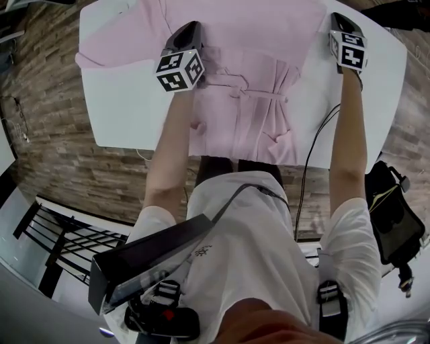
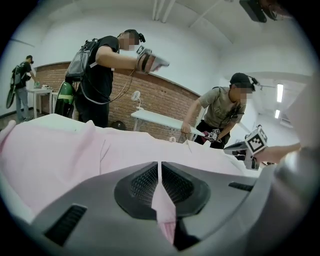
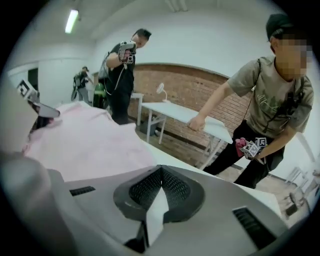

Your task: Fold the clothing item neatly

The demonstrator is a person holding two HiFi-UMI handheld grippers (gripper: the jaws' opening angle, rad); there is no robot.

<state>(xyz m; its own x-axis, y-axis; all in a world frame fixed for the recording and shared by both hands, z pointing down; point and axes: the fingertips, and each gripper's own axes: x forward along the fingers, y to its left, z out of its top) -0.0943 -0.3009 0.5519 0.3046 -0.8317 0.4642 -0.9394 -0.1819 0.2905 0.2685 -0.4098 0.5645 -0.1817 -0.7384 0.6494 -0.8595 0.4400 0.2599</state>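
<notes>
**On the white table: both grips taken, fold not yet made**

A white table (image 1: 121, 114) stands on a wood-plank floor (image 1: 54, 134) in a room with a brick wall (image 2: 160, 95). Other people work at other tables farther back.

The pink garment (image 1: 255, 40) lies spread flat across the table top. Its body runs from 12 o'clock down to 6 o'clock, where the hem hangs over the near edge. One sleeve reaches out toward 10 o'clock. A tie belt (image 1: 259, 94) crosses the waist near the middle.

The left gripper (image 1: 190, 27) sits on the cloth at about 11 o'clock from the belt. Its jaws are clenched on a pinch of pink fabric, plain to see in the left gripper view. The right gripper (image 1: 339, 20) is at the garment's outer edge, at about 1 o'clock. Its jaws are also clenched, on a pale strip that I judge to be the garment's edge, though the colour there is washed out.

The step in hand looks like the first fold, with the upper part gripped at two points and nothing turned over yet. The next move calls for lifting both pinches together and keeping the cloth taut between them. They then carry toward 6 o'clock so the top lands square over the waist. The loose belt and the far sleeve may bunch under the fold.
</notes>
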